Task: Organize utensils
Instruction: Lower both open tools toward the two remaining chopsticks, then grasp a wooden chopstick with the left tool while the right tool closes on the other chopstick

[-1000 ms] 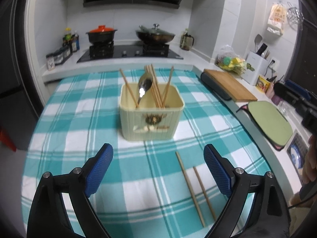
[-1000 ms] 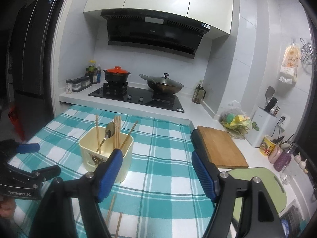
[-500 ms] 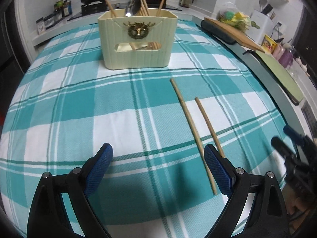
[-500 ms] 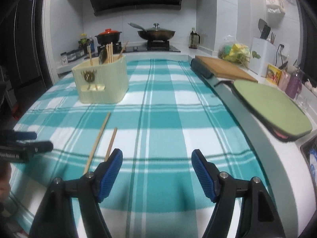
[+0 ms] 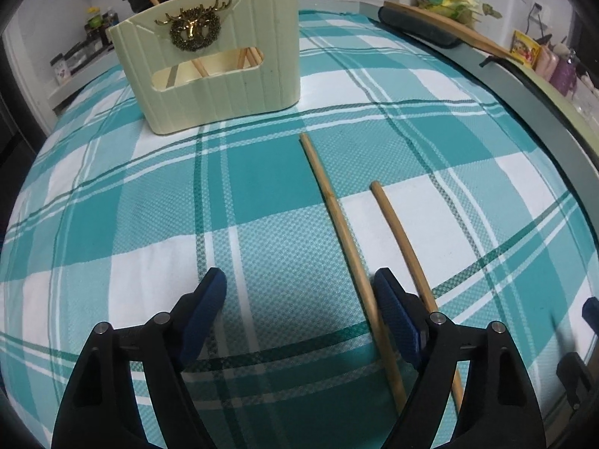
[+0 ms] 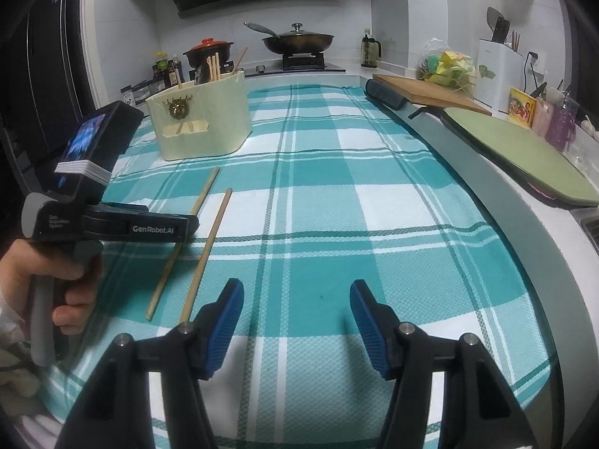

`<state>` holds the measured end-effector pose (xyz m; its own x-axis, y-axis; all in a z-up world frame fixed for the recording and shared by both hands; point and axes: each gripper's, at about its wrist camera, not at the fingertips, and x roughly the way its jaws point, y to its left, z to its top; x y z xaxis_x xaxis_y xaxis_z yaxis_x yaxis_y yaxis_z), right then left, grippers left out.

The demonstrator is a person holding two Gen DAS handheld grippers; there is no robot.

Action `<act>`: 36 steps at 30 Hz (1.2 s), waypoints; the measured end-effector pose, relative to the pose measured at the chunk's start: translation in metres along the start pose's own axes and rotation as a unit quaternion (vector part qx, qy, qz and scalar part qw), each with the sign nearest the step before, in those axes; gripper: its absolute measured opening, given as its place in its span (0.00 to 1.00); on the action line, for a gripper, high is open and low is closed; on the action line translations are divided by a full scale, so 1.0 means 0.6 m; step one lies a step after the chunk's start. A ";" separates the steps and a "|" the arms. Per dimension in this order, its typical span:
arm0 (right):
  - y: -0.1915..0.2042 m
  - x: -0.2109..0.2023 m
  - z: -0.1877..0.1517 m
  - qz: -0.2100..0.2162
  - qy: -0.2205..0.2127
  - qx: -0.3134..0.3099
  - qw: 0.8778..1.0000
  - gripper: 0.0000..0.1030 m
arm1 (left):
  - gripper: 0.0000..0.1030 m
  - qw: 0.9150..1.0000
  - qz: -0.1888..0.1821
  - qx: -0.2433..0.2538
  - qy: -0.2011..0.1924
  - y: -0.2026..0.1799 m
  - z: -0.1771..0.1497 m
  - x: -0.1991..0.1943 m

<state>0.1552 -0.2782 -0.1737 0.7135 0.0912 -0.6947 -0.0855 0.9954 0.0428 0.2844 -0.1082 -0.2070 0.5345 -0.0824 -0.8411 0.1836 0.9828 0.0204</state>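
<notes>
Two loose wooden chopsticks lie side by side on the teal checked cloth, a longer left one (image 5: 338,220) and a right one (image 5: 400,232); both show in the right wrist view (image 6: 179,239) (image 6: 209,250). A cream utensil holder (image 5: 213,63) with several chopsticks and a spoon stands behind them, also in the right wrist view (image 6: 202,119). My left gripper (image 5: 299,314) is open and low over the cloth, the left chopstick just inside its right pad. My right gripper (image 6: 295,318) is open and empty, to the right of the chopsticks.
A wooden cutting board (image 6: 426,93) and a green mat (image 6: 524,153) lie on the counter to the right of the cloth. A stove with a red-lidded pot (image 6: 207,50) and a pan (image 6: 299,39) stands at the back. The table edge curves along the right.
Both grippers have dropped low toward the table. The left one moved forward and right, so the left chopstick now lies between its pads; its jaws are narrower than before.
</notes>
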 end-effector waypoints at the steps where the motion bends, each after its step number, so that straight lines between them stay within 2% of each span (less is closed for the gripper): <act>1: 0.001 0.003 -0.001 0.002 0.003 0.001 1.000 0.59 | 0.71 1.000 -0.004 0.004 -0.003 -0.002 -0.002 -0.003; 2: 0.003 0.006 -0.002 0.004 0.006 0.001 1.000 0.59 | 0.65 1.000 -0.011 0.008 -0.005 -0.005 -0.002 -0.005; 4: 0.007 0.010 -0.003 0.009 0.010 0.000 1.000 0.59 | 0.36 1.000 -0.016 0.023 -0.010 -0.012 -0.004 -0.012; 5: 0.010 0.011 -0.003 0.011 0.011 -0.001 1.000 0.59 | 0.26 0.999 -0.015 0.034 -0.013 -0.017 -0.006 -0.015; 6: 0.013 0.012 -0.003 0.012 0.012 -0.003 1.000 0.59 | 0.07 0.999 -0.014 0.041 -0.014 -0.020 -0.007 -0.016; 8: 0.018 0.011 -0.003 0.012 0.011 -0.008 1.000 0.59 | 0.05 0.999 -0.008 0.044 -0.017 -0.018 -0.013 -0.020; 13: 0.025 0.005 -0.006 0.008 0.010 -0.011 1.000 0.59 | 0.05 1.000 -0.010 0.017 -0.015 0.020 -0.032 -0.033; 18: 0.025 0.001 -0.009 0.004 0.011 -0.012 1.000 0.59 | 0.05 1.000 -0.018 -0.011 -0.003 0.073 -0.074 -0.060; 27: 0.045 0.003 -0.012 0.013 0.017 -0.024 0.999 0.59 | 0.07 0.999 -0.035 -0.026 0.015 0.113 -0.143 -0.109; 28: 0.048 0.003 -0.012 0.016 0.019 -0.025 0.999 0.59 | 0.11 0.999 -0.037 -0.026 0.015 0.115 -0.148 -0.112; 30: 0.053 0.005 -0.014 0.025 0.026 -0.027 0.999 0.59 | 0.29 0.999 -0.039 -0.021 0.017 0.118 -0.152 -0.117; 31: 0.055 0.007 -0.014 0.030 0.030 -0.026 0.999 0.59 | 0.45 0.999 -0.038 -0.020 0.016 0.120 -0.153 -0.119; 33: 0.059 0.010 -0.015 0.036 0.038 -0.026 0.998 0.59 | 0.51 0.999 -0.037 -0.017 0.012 0.127 -0.152 -0.121; 36: 0.065 0.016 -0.013 0.047 0.051 -0.024 0.997 0.59 | 0.51 0.999 -0.046 -0.016 0.018 0.136 -0.145 -0.116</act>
<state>0.1533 -0.2390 -0.1839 0.6273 0.1776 -0.7582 -0.1829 0.9800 0.0782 0.1907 -0.0080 -0.1939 0.4861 -0.1672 -0.8577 0.2032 0.9762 -0.0752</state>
